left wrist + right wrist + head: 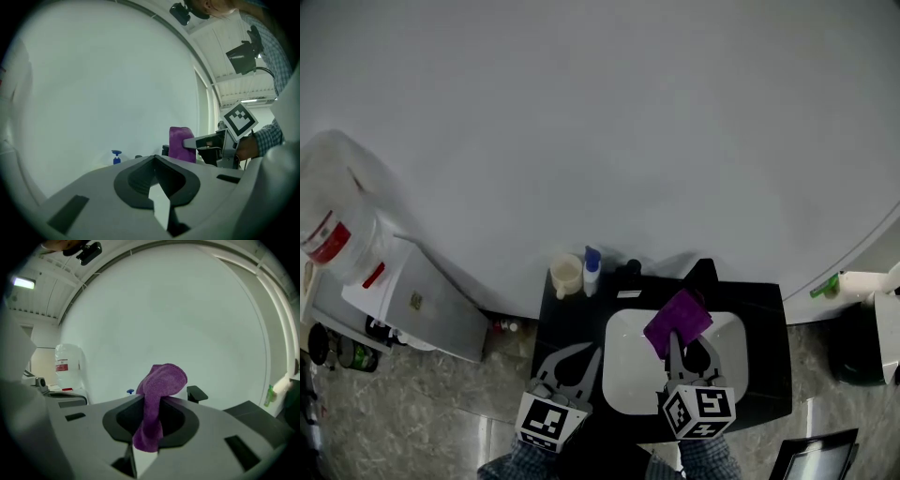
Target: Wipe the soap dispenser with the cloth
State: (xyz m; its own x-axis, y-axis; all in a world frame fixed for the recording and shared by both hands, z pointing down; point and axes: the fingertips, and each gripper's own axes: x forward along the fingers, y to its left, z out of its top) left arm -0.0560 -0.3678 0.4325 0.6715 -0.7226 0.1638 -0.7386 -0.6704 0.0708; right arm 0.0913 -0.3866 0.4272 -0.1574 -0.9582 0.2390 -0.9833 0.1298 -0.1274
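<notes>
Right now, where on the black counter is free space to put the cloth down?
The counter is bare right of the sink, up to its right edge. A narrower bare strip lies left of the sink, between cup and left gripper. The back left is crowded: cup, soap dispenser and faucet stand close together.

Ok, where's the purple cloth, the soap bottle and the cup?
purple cloth [161, 380], right gripper view, on its bunched top.
soap dispenser [592, 275], head view, on its white body.
cup [566, 274], head view, on its open top.

soap dispenser [116, 158]: lower body hidden | water jug [337, 216]: cut by edge
</notes>
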